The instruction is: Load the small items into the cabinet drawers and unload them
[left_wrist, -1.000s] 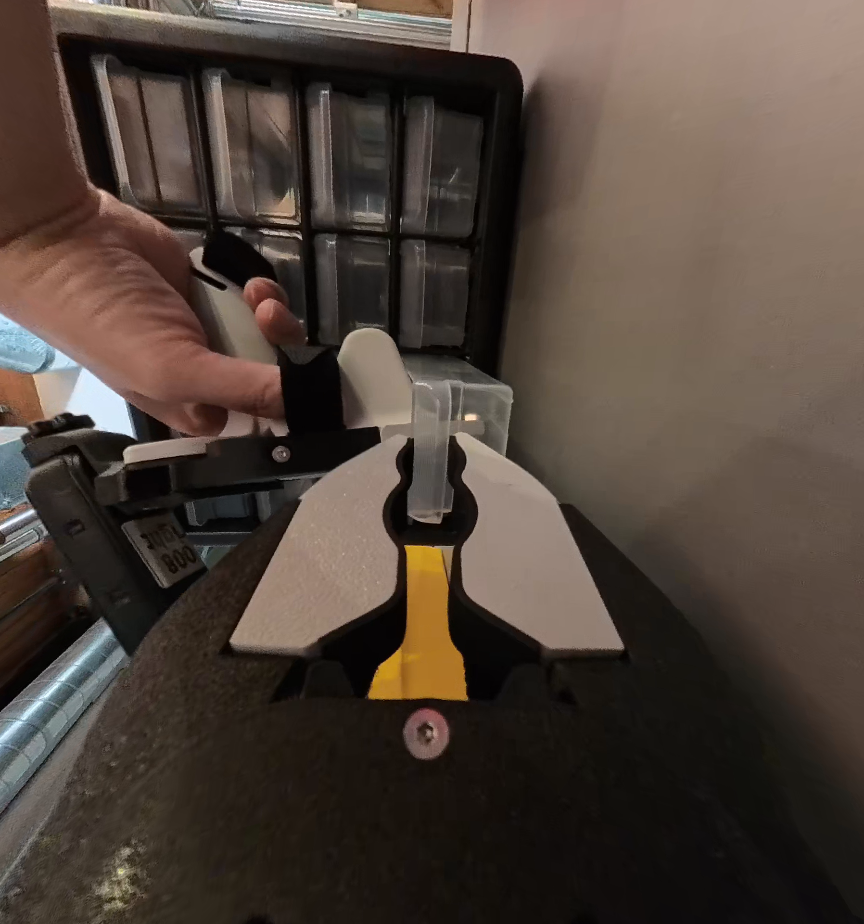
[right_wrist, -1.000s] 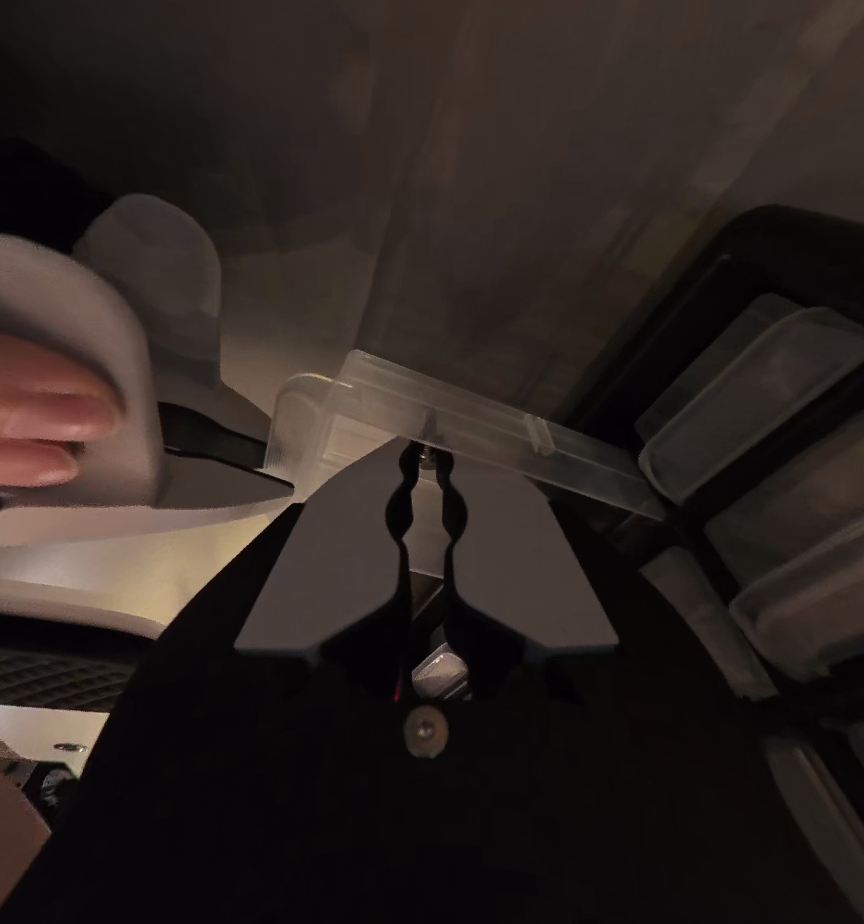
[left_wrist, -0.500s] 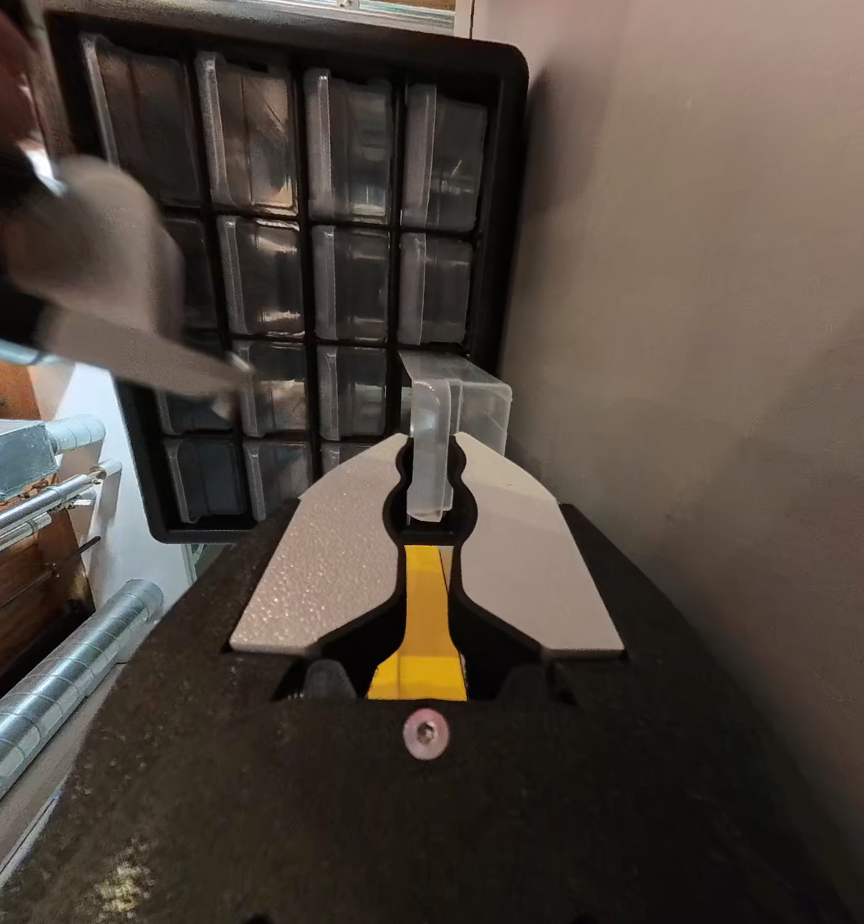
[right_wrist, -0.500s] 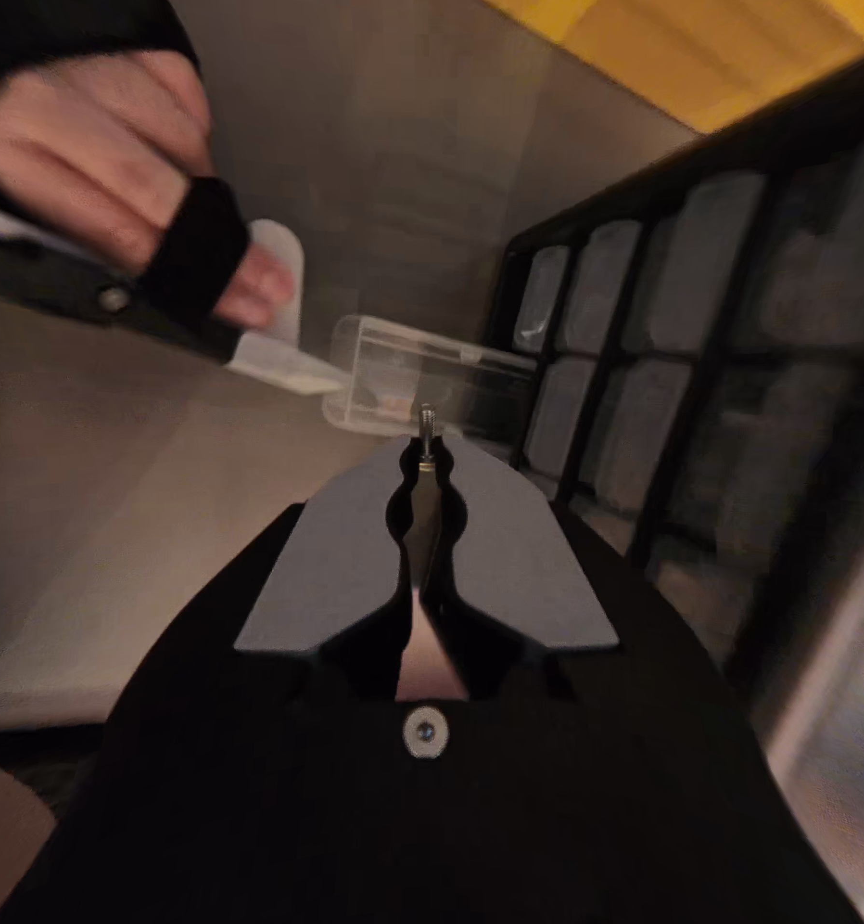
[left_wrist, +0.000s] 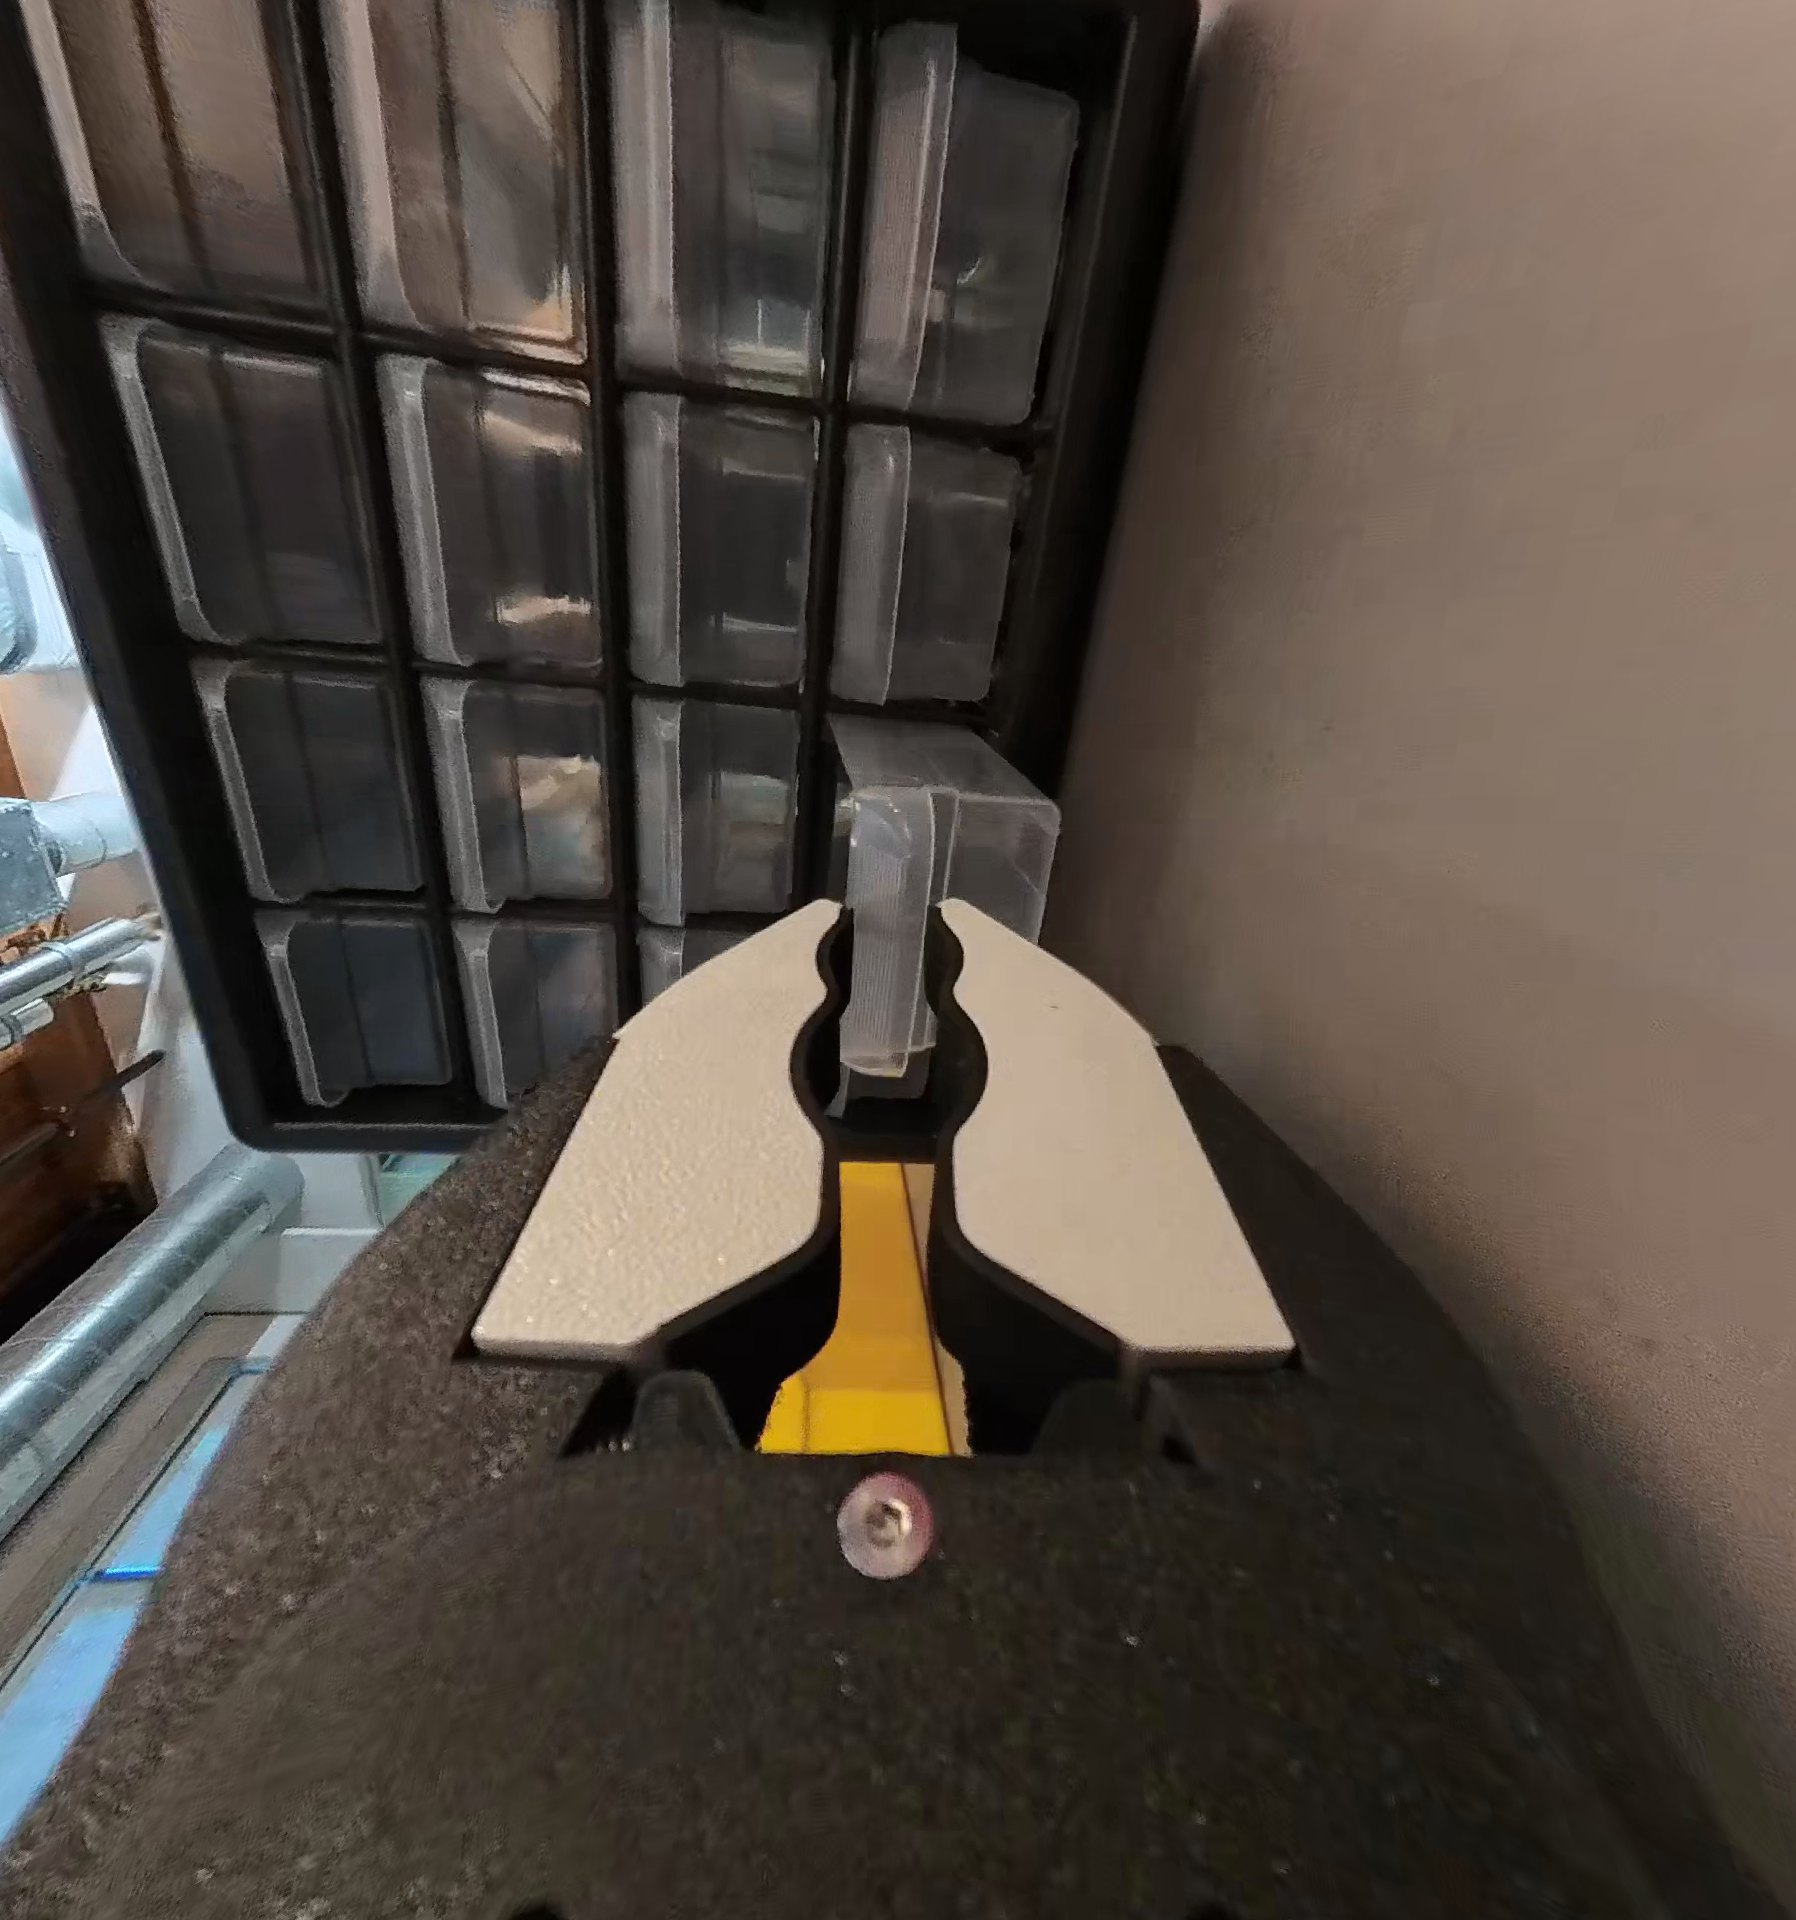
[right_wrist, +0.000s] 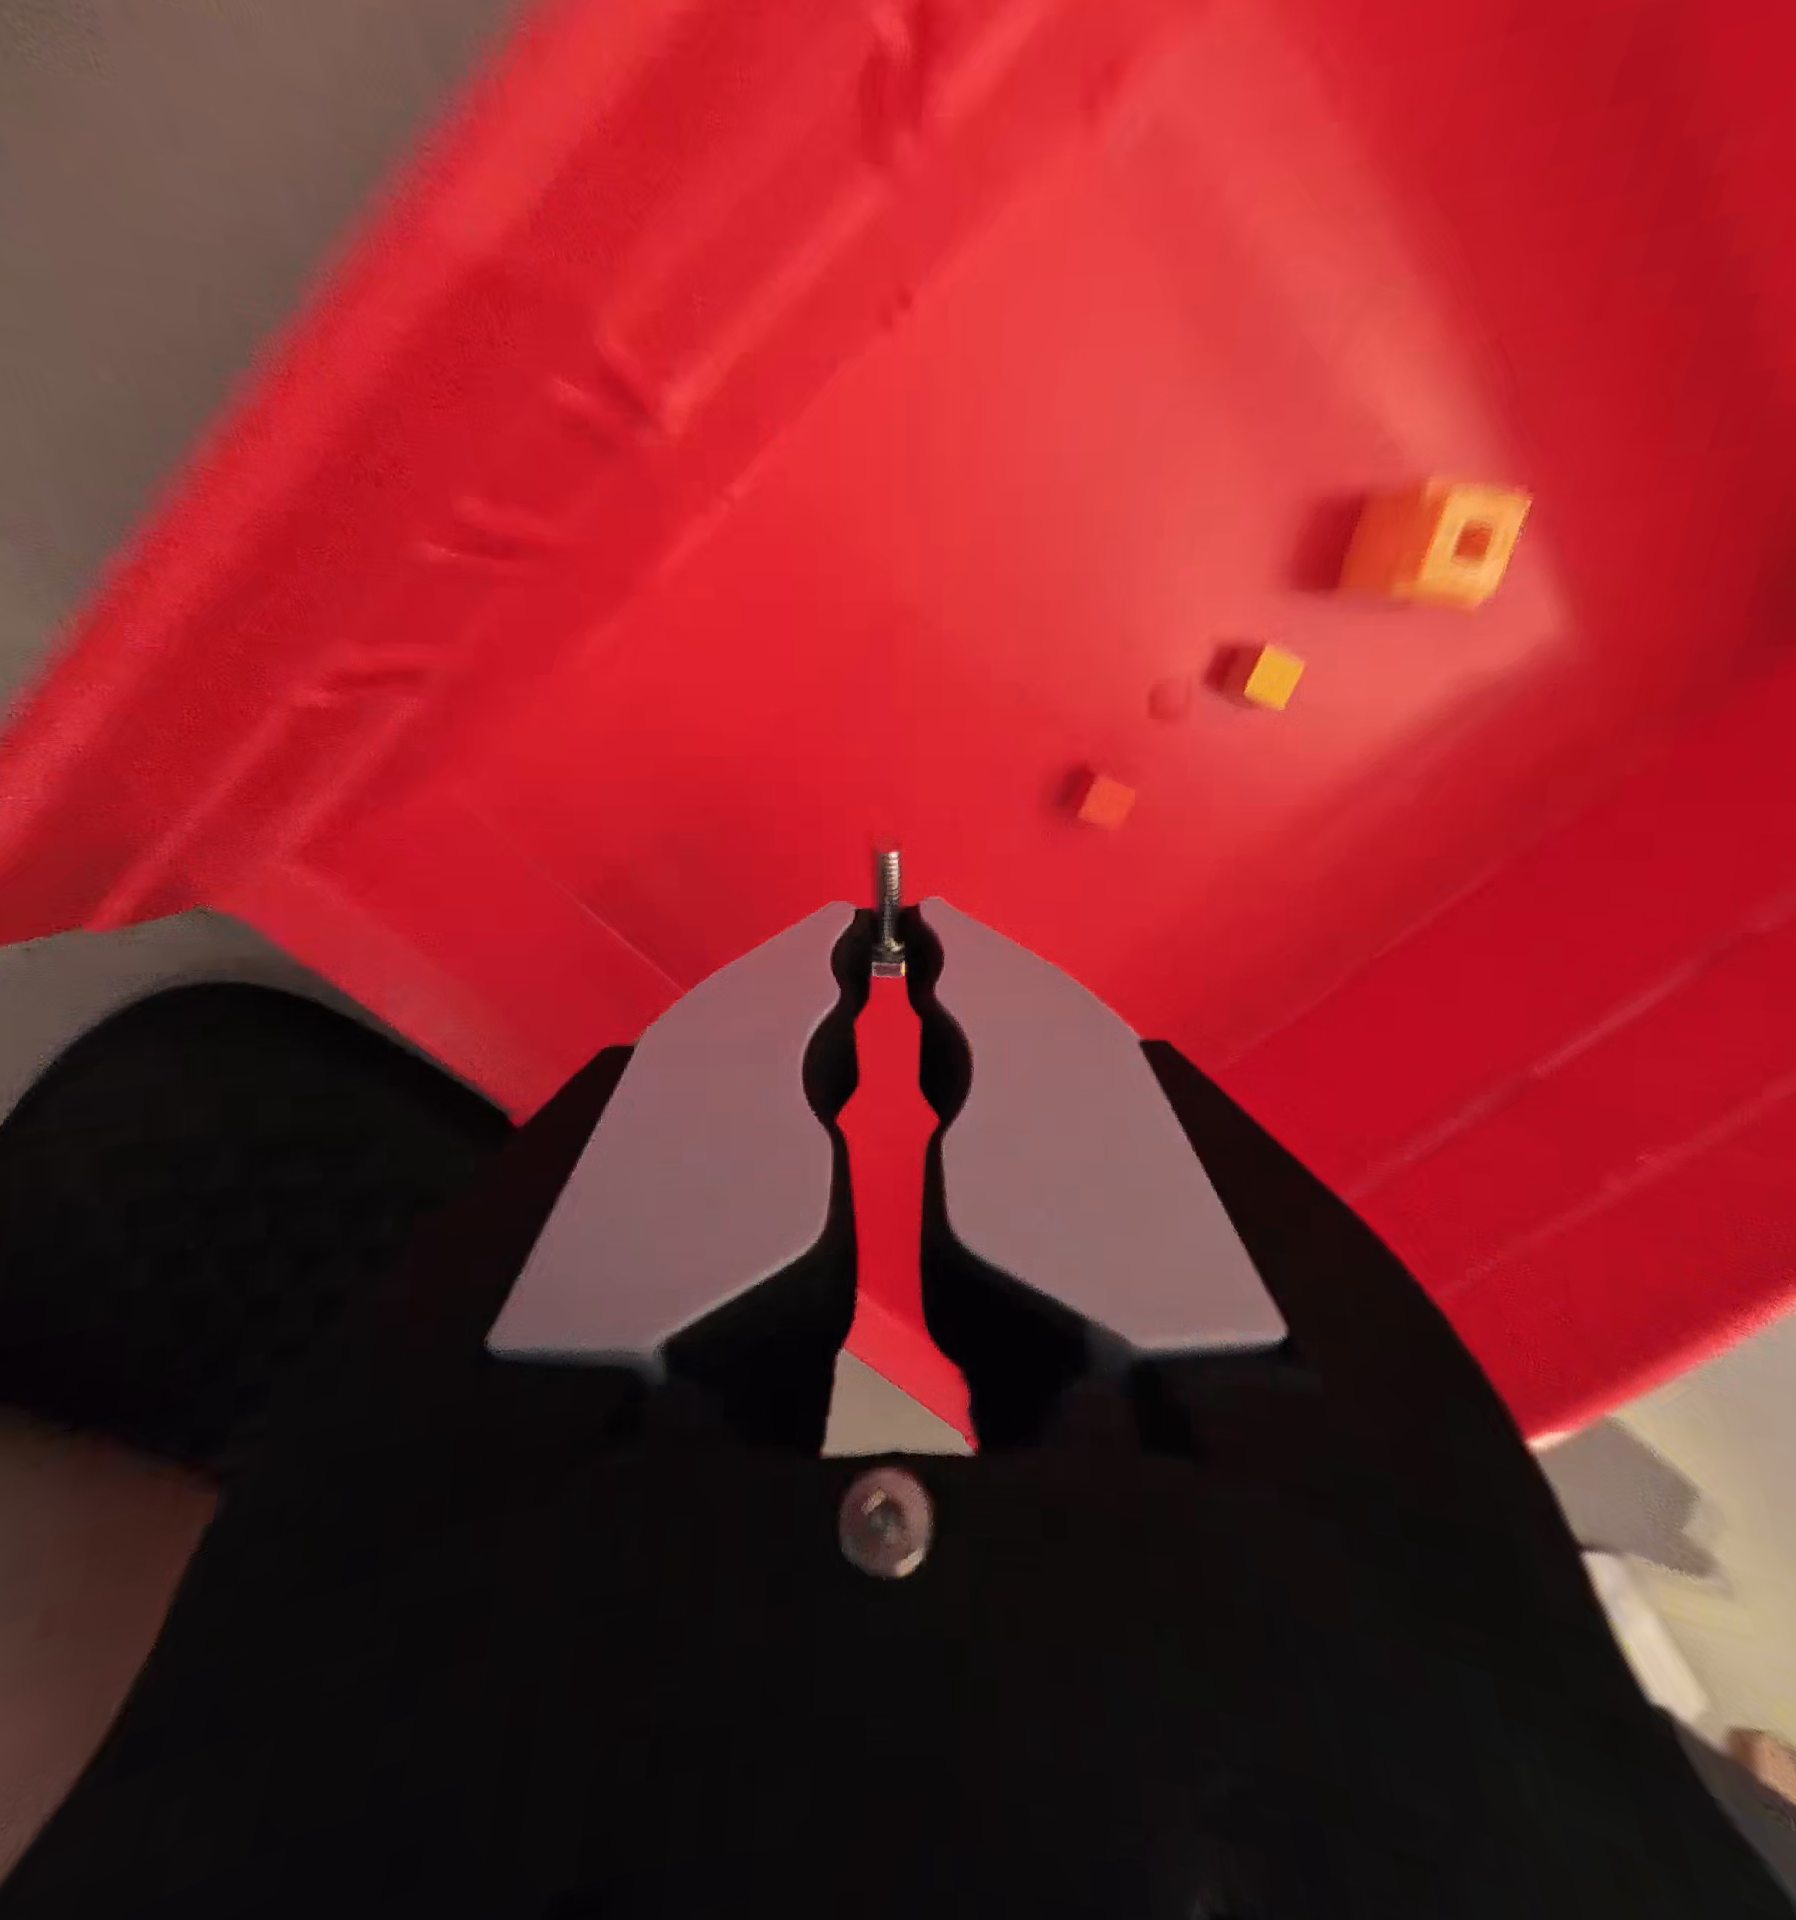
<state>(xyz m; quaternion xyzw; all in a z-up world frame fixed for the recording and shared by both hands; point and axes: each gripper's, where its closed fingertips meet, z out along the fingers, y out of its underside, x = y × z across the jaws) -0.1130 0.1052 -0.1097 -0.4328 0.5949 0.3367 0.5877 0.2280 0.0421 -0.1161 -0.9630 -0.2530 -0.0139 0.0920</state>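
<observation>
Slipping is the main risk: the right gripper [right_wrist: 886,914] pinches the small silver metal screw [right_wrist: 886,914] only at its tips above the red plastic tray [right_wrist: 977,364], so it may drop askew. The left gripper [left_wrist: 886,920] is closed on the handle of the pulled-out clear plastic drawer [left_wrist: 961,831] of the black cabinet [left_wrist: 603,343], and a skewed pull could jam it

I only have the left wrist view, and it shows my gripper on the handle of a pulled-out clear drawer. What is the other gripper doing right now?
Observer: The right gripper is shut on a small metal screw, whose tip pokes out past the fingertips.
Operator: Is it near the cabinet?
Observer: No cabinet shows in its view. It is over a red bin.
Operator: Anything in that bin?
Observer: Three small orange blocks lie on its floor, ahead and to the right of the screw; the picture is blurred.
Operator: And my side holds?
Observer: Yes, the left gripper is shut on the drawer handle, with the drawer pulled out.
</observation>
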